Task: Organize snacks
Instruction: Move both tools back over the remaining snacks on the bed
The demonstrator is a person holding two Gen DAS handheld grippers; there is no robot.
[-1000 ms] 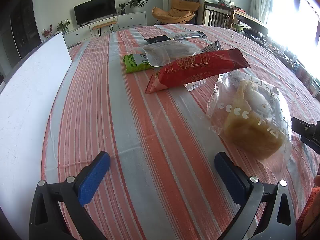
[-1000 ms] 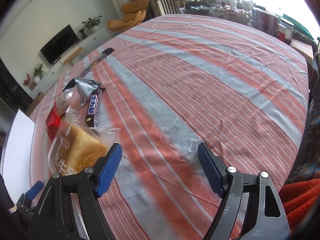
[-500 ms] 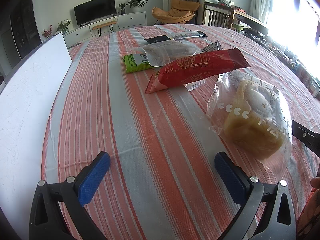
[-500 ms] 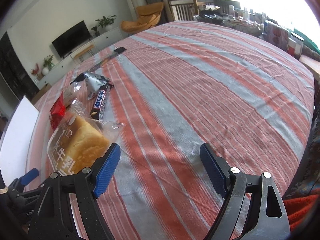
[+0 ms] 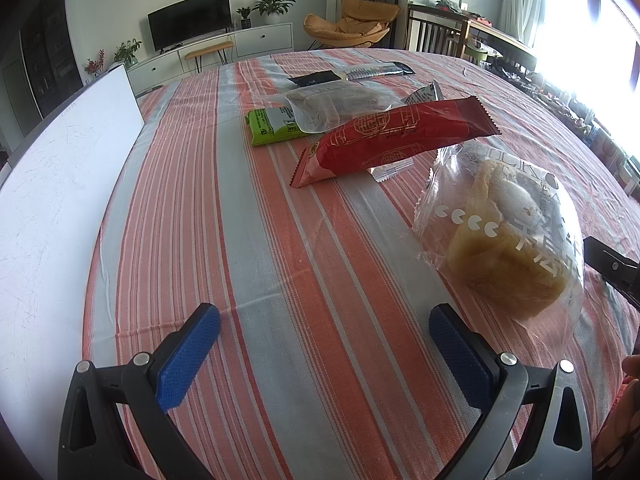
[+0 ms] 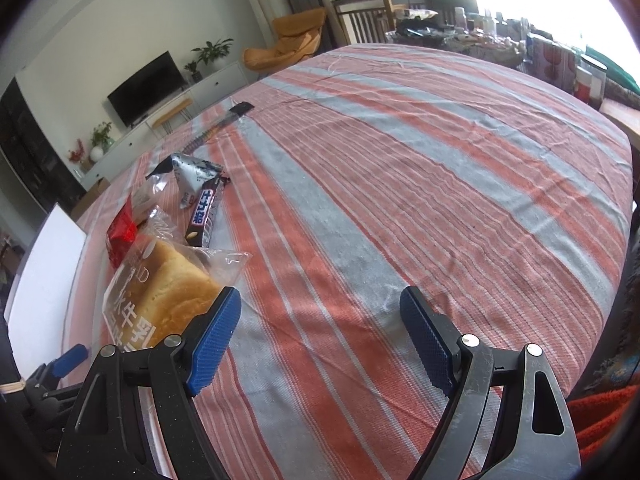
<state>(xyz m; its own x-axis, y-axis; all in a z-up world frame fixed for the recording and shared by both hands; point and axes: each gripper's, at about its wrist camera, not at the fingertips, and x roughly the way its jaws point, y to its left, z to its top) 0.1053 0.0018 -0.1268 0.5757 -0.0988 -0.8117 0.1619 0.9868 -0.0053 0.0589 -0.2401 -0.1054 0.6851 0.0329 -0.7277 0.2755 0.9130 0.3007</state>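
Note:
A clear bag of bread (image 5: 508, 248) lies on the striped tablecloth (image 5: 248, 240), right of my open, empty left gripper (image 5: 320, 344). Behind it lie a red snack pack (image 5: 396, 136), a clear pastry bag (image 5: 340, 106), a green pack (image 5: 272, 130) and dark bars (image 5: 348, 74). In the right wrist view the bread bag (image 6: 168, 296) sits just left of my open, empty right gripper (image 6: 320, 336). A dark chocolate bar (image 6: 206, 212), a silver pouch (image 6: 194, 178) and the red pack (image 6: 122, 236) lie beyond it.
A white board (image 5: 60, 184) lies along the table's left side, also in the right wrist view (image 6: 40, 280). Chairs and a cluttered side table (image 6: 480, 40) stand past the far edge. The cloth to the right (image 6: 440, 160) carries no snacks.
The right gripper has tilted and shifted slightly, bringing the bread bag closer to its left finger. The left gripper has stayed still.

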